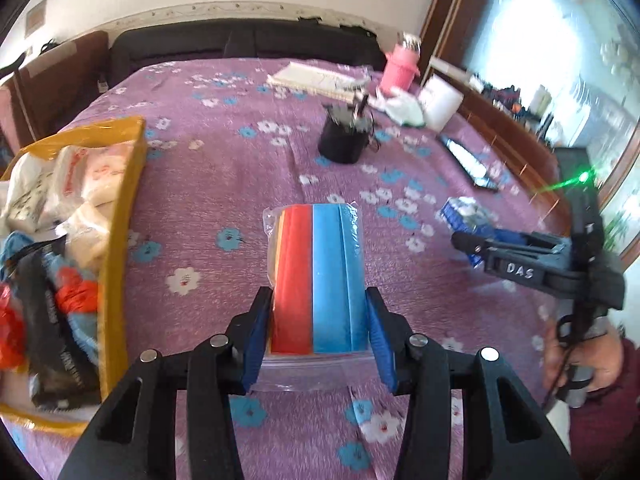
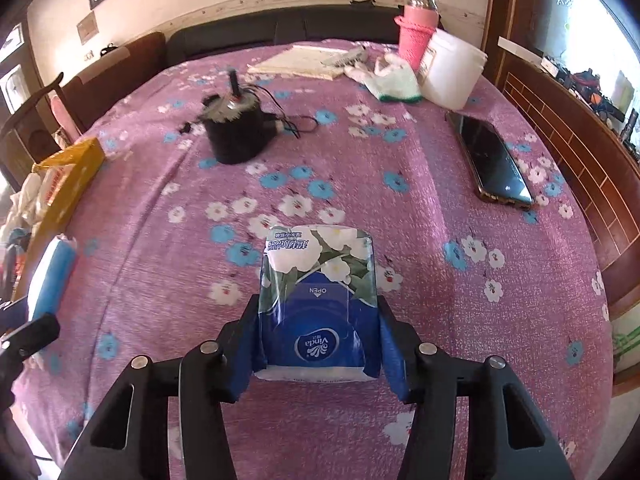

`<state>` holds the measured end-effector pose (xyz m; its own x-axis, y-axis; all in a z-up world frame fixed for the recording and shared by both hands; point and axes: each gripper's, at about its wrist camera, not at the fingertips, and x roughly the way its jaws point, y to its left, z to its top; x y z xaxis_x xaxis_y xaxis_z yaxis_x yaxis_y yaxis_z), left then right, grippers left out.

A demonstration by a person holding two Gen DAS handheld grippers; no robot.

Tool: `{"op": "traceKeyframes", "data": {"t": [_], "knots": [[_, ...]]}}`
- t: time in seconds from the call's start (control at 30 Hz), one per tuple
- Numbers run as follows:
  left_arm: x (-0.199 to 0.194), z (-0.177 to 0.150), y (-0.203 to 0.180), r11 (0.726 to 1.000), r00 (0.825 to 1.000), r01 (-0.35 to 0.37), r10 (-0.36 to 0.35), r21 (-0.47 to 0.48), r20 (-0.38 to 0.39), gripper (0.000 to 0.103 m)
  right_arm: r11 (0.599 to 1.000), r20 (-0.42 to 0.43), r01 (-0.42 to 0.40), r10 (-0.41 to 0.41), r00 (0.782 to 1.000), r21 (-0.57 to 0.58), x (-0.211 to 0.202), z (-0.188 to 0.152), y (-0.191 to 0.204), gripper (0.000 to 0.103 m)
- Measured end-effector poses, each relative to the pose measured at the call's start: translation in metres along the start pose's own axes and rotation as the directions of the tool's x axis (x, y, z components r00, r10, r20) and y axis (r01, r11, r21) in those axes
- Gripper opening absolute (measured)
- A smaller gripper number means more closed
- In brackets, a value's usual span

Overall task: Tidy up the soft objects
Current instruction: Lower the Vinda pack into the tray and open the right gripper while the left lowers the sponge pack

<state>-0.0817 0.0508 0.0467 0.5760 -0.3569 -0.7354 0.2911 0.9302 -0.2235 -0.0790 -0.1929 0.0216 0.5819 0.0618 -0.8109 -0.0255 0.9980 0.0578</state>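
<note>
Transport step under way, by my reading. Left gripper (image 1: pixel 316 336) clamps the sponge pack (image 1: pixel 318 276); right gripper (image 2: pixel 316 350) clamps the tissue pack (image 2: pixel 318 300). Both packs are above the bed (image 2: pixel 400 360). Next: carry both to the yellow bag (image 1: pixel 120 240).

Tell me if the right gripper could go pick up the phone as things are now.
Probably not yet. The right gripper is shut on the tissue pack, so its fingers are full. The phone lies ahead to its right on the bedspread with nothing between; it would need to set the pack down first.
</note>
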Motion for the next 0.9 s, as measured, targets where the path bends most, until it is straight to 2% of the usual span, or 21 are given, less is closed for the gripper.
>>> {"op": "traceKeyframes", "data": {"t": [0.13, 0.3, 0.47, 0.7, 0.9], "knots": [[-0.028, -0.002, 0.015, 0.998, 0.999, 0.015, -0.013, -0.056, 0.053, 0.045, 0.999, 0.021, -0.028, 0.029, 0.999, -0.024, -0.013, 0.003, 0.015, 0.057], [-0.059, -0.007, 0.044, 0.992, 0.994, -0.004, 0.018, -0.125, 0.109, 0.045, 0.995, 0.051, -0.068, 0.071, 0.996, -0.069, -0.029, 0.006, 0.037, 0.057], [-0.092, -0.012, 0.085, 0.978, 0.981, -0.054, 0.09, -0.203, 0.17, 0.045, 0.988, 0.073, -0.109, 0.118, 0.99, -0.112, -0.043, 0.009, 0.062, 0.057], [-0.125, -0.019, 0.143, 0.945, 0.963, -0.108, 0.176, -0.308, 0.204, 0.045, 0.969, 0.085, -0.157, 0.176, 0.981, -0.191, -0.056, 0.019, 0.11, 0.057], [-0.145, -0.009, 0.18, 0.932, 0.95, -0.163, 0.237, -0.323, 0.205, 0.045, 0.944, 0.076, -0.193, 0.22, 0.973, -0.268, -0.06, 0.028, 0.156, 0.057]]}}
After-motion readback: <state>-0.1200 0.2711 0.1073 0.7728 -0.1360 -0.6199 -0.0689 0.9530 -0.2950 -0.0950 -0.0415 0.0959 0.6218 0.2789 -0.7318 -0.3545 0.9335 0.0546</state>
